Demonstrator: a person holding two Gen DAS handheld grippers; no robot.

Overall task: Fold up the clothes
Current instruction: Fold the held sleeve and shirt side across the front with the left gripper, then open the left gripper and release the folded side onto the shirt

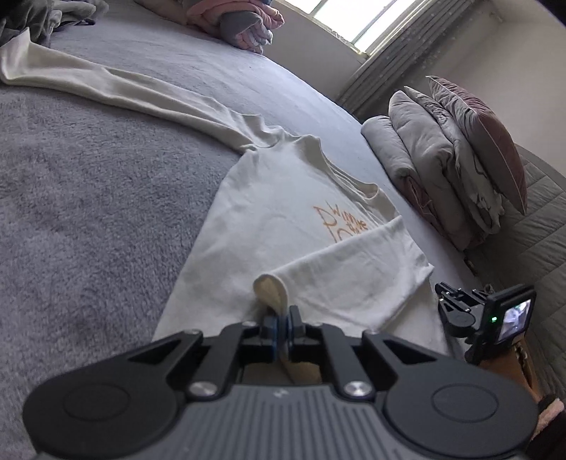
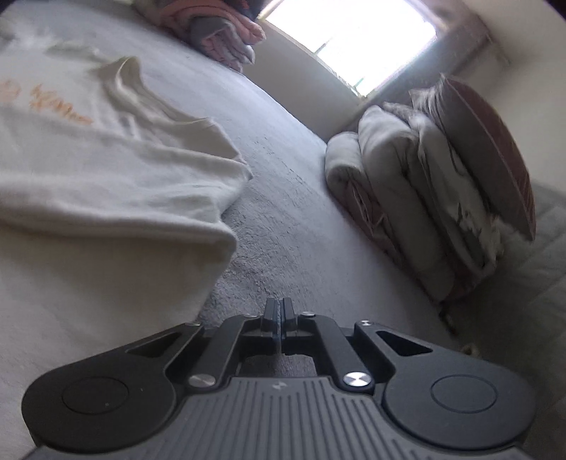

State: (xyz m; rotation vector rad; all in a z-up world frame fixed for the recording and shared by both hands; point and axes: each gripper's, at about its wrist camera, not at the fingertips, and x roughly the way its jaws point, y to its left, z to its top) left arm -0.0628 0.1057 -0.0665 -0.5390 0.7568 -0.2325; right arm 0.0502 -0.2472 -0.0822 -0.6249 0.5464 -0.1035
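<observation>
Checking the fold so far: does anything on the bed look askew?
Yes. The cream shirt's far sleeve still trails unfolded across the grey bed, while the left gripper pinches the other, folded-in sleeve's cuff.

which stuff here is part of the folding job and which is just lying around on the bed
Part of the job:
- cream long-sleeve shirt with orange lettering, one sleeve folded across it
- left hand-held gripper, shut on the sleeve cuff
- right hand-held gripper, shut on nothing

Just lying about:
- folded grey bedding with a pillow
- pink and grey clothes pile
- window
</observation>
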